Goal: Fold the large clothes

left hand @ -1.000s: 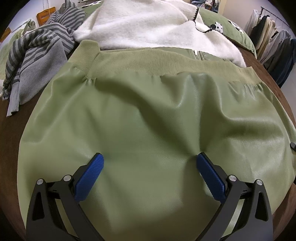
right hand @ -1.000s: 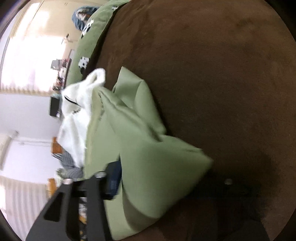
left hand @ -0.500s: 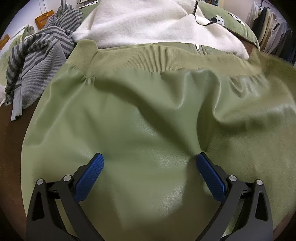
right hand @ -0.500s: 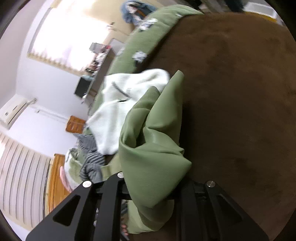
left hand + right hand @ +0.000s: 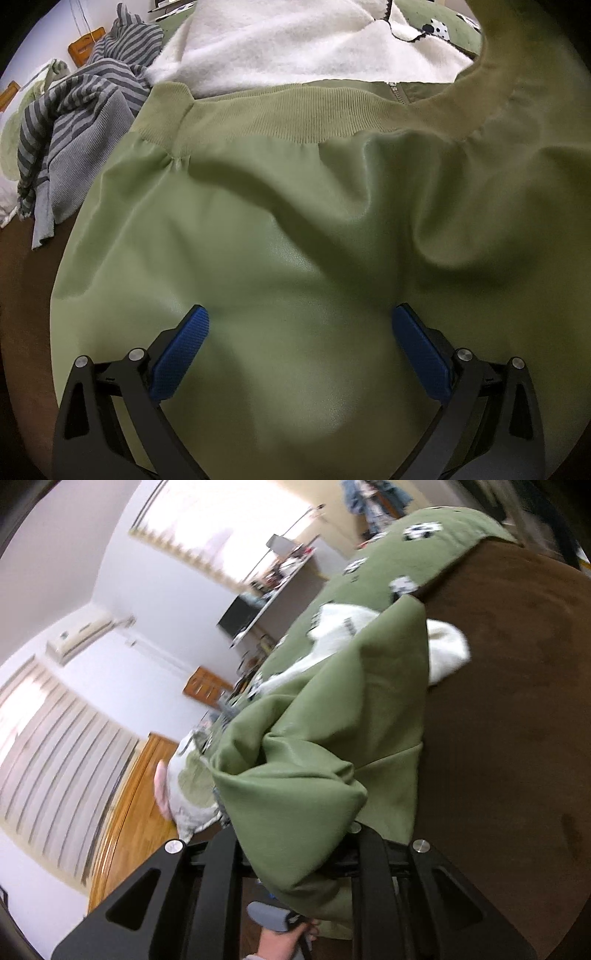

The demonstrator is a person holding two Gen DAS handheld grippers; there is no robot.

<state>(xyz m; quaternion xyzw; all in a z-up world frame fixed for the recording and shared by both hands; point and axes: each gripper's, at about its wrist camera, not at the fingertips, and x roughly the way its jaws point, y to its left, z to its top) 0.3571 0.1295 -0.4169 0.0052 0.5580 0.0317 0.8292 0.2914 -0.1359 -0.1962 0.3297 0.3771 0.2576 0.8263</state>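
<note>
Jacket: green jacket (image 5: 280, 229) is spread on the brown surface (image 5: 517, 701), shiny back face up, ribbed hem (image 5: 280, 118) at the far edge.
Lifted part: one side of the jacket (image 5: 306, 775) is bunched and raised off the surface at the right; in the left wrist view it is seen as a blurred fold rising at the upper right.
Right gripper: right gripper (image 5: 295, 849) is clamped on that bunched fabric, jaws drawn together with the cloth between them; the pads themselves are hidden by the fold.
Left gripper: left gripper (image 5: 299, 350) is held with jaws wide apart, pointed steeply down onto the flat middle of the jacket; whether the pads (image 5: 181, 354) press the cloth cannot be told.
Key relation: the flat body lies toward the left gripper from the raised side, so the fold is judged to run across the jacket, parallel to the hem, with the right hand the carrier and the left the anchor.
Surroundings: white fleece garment (image 5: 295, 40) lies just beyond the hem; striped grey garment (image 5: 74, 122) lies beside the jacket's left edge.
</note>
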